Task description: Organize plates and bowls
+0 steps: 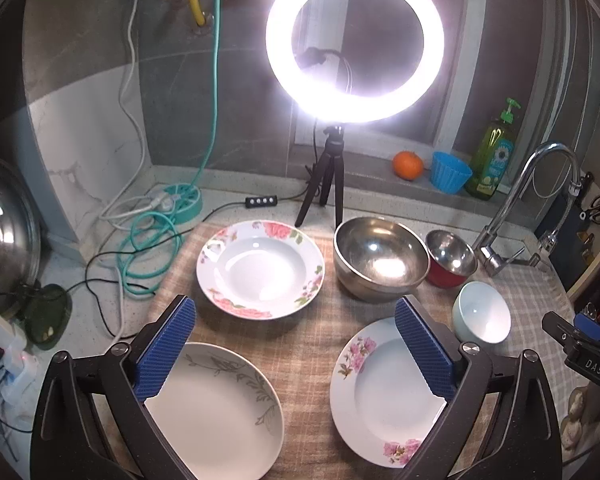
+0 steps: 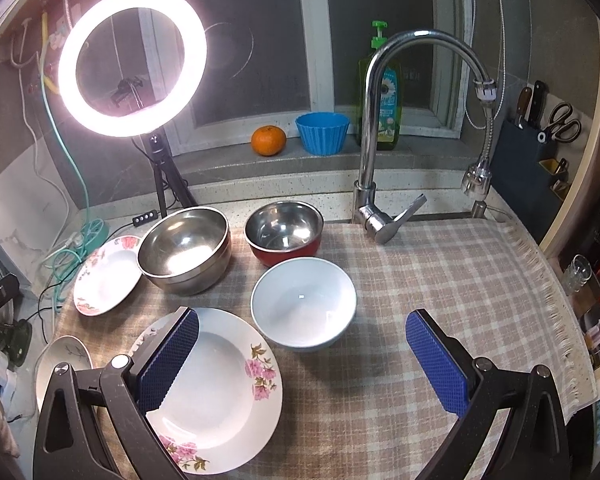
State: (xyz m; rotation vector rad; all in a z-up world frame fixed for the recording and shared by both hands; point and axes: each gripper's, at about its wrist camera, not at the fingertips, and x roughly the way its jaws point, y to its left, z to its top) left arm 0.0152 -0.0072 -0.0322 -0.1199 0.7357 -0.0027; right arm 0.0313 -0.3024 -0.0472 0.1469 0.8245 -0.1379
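Observation:
On a checked cloth lie three plates: a pink-rose plate at the back, a grey-leaf plate front left, and a pink-flower plate front right. Beside them stand a large steel bowl, a red steel-lined bowl and a white bowl. My left gripper is open and empty above the cloth between the two near plates. My right gripper is open and empty, just in front of the white bowl.
A lit ring light on a tripod stands behind the dishes. A tap rises at the back right. An orange, a blue cup and a soap bottle sit on the sill. Cables lie left.

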